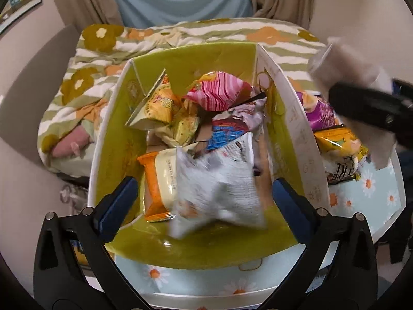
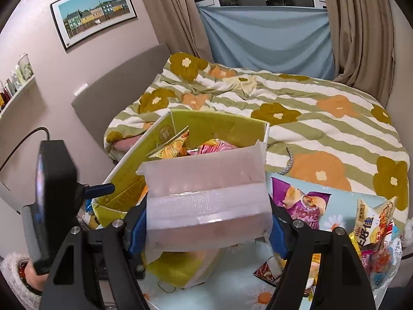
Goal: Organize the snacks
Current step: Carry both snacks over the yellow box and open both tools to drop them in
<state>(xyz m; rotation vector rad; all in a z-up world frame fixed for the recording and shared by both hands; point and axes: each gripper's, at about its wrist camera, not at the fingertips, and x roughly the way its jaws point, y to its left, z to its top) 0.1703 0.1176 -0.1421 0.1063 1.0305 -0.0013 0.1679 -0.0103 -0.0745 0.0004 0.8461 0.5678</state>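
**Snack packets over the green box**

Walls of the green-lined open cardboard box (image 1: 196, 59) ring the left hand-held gripper (image 1: 204, 201), released wide, a blurred white foil packet (image 1: 219, 180) loose between its fingers. Right hand-held gripper (image 2: 207, 222) clenches a translucent frosted pouch (image 2: 206, 191), hiding the box interior. Daisy-print desk (image 1: 366, 193) abuts a bed (image 2: 322, 118).

text: "Oishi 上好佳" | on: yellow-white snack bag (image 2: 366, 222) | other packet print: unreadable

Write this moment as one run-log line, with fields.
left gripper: open, white packet dropping into green box | right gripper: holds translucent white pack
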